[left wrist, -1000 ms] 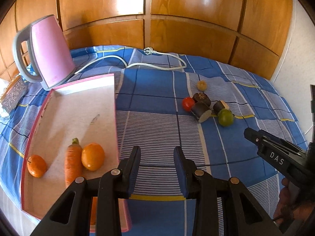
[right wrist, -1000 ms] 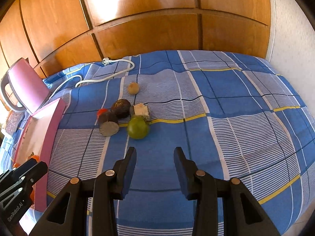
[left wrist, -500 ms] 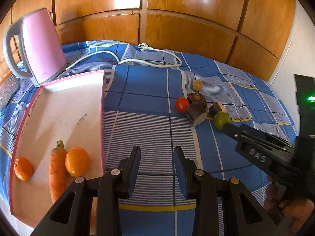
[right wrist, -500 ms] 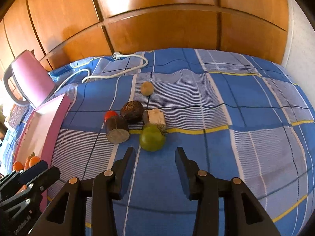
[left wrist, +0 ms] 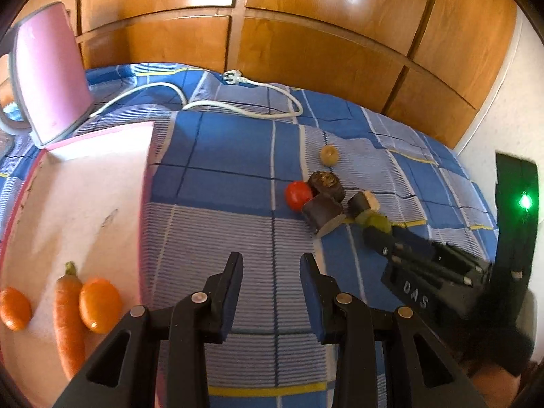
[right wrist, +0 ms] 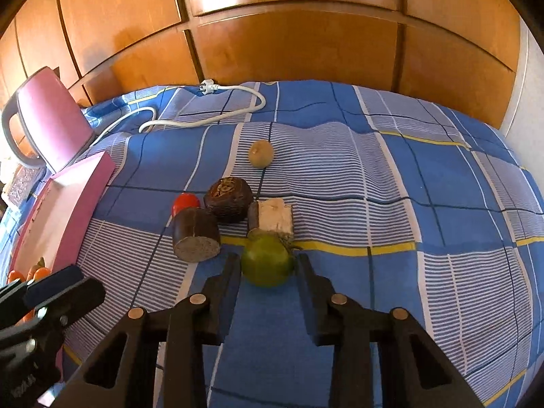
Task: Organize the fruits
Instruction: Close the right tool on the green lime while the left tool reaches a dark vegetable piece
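Observation:
A green fruit point(right wrist: 267, 265) lies on the blue checked cloth between the fingers of my right gripper point(right wrist: 268, 264). The jaws are closing and the pads meet its two sides. Just behind it sit a white-faced piece point(right wrist: 273, 217), a dark cut cylinder point(right wrist: 197, 234), a dark round piece point(right wrist: 229, 199), a red tomato point(right wrist: 185, 202) and a small tan fruit point(right wrist: 261, 153). My left gripper point(left wrist: 272, 265) hangs open and empty over the cloth, right of the pink tray point(left wrist: 146, 170). The tray holds a carrot point(left wrist: 69, 312) and two oranges point(left wrist: 100, 304).
A pink kettle point(left wrist: 51, 74) stands at the back left beside the tray, and its white cord point(left wrist: 238, 105) loops across the far cloth. Wooden panels close off the back. A pale wall runs along the right side of the bed.
My right gripper has come forward onto the green fruit and its jaws have narrowed around it. The left gripper has drifted right, away from the tray, still open.

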{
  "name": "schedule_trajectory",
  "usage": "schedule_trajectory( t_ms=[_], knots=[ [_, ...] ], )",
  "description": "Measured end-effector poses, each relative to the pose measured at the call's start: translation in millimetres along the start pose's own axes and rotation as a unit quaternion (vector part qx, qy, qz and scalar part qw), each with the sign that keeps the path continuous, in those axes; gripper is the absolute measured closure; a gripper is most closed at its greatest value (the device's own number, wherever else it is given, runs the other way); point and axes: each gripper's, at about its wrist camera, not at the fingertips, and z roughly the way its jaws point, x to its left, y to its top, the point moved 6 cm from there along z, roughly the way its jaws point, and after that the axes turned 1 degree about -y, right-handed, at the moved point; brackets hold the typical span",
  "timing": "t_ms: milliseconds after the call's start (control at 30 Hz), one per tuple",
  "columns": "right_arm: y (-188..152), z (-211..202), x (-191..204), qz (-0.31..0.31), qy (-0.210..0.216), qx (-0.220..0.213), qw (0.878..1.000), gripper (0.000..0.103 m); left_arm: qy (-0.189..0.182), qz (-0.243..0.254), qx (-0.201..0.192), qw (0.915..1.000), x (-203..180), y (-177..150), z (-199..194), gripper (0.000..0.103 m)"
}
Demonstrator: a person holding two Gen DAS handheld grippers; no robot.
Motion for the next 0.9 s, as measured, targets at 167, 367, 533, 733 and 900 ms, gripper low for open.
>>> schedule_trajectory(
  t_ms=[167, 367, 533, 733, 900],
  knots=[
    [-5, -6, -12, 0.009, -0.003, 0.002, 1.000, 0.070, -0.018, -0.003, 0.009, 0.9998, -11, 10, 13, 0.068],
    [-10, -12, -18, -0.002, -0.020, -0.002, 1.000, 0.070, -0.035, -0.010, 0.023, 0.9991, -23, 20, 31, 0.068],
    [-10, -11, -19, 0.001, -0.015, -0.004, 1.000, 0.070, -0.051, -0.027, 0.035, 0.9977, -30, 27, 45, 0.068],
    [-11, -11, -20, 0.004, -0.014, -0.006, 1.000, 0.070, -0.060, -0.047, 0.052, 0.9957, -34, 32, 60, 0.067],
    [-11, -11, -20, 0.006, -0.011, -0.007, 1.000, 0.070, -0.062, -0.052, 0.053, 0.9953, -38, 34, 66, 0.065]
  ],
)
